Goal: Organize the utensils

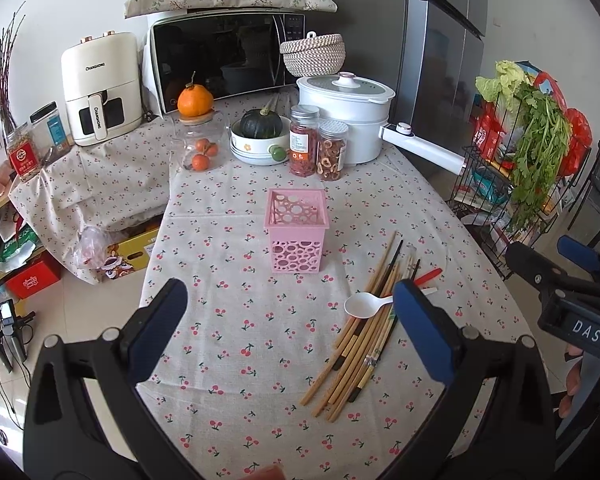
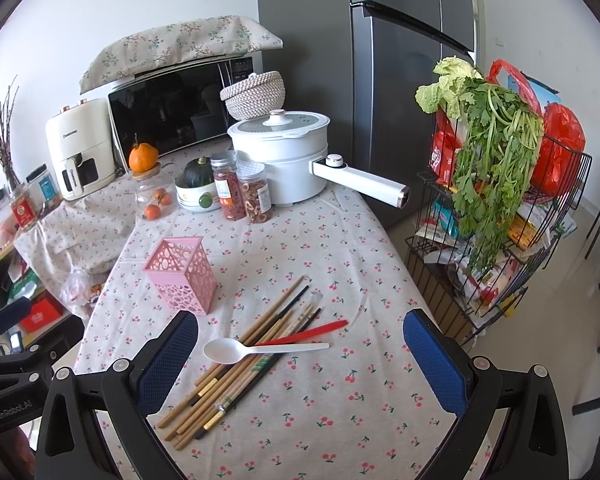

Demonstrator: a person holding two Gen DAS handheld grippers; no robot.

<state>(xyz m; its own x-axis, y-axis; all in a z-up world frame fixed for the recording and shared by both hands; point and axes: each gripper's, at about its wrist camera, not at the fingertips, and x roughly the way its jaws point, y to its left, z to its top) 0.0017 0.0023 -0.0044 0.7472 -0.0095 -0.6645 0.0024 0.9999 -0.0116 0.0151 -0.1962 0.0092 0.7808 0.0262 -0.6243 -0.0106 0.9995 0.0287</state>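
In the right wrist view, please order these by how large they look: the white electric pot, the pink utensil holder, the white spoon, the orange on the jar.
1. white electric pot
2. pink utensil holder
3. white spoon, long but thin, and nearer the camera, so its rank is unsure
4. orange

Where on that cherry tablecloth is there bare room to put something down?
Bare cloth lies left of the pink holder, and along the near edge below the chopsticks. The far end is crowded: jars, bowl, white pot.

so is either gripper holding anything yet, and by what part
Nothing is held. The left gripper and right gripper are both open, with only tablecloth between their fingers. The white spoon and chopsticks lie loose on the table.
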